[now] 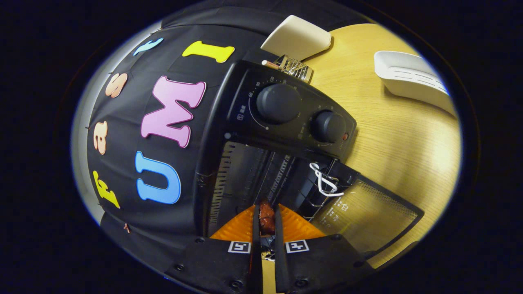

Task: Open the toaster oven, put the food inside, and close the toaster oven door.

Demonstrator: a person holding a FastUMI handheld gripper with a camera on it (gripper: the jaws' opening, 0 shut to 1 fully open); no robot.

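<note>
A reddish-brown food piece [267, 218] is clamped between the gripper [267, 222] fingers at the open toaster oven [282, 122], lower centre of the frame.

Strong fisheye bend at edges; wooden table [392, 134] brightly lit, oven [261, 134] interior dim, focus sharp.

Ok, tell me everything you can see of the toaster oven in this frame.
The toaster oven is a black box on the wooden table, seen tilted. Its control panel carries two round dark knobs. The glass door hangs open, showing a wire rack and ribbed inner walls. The gripper, shut on a reddish-brown piece of food, reaches into the opening.
</note>
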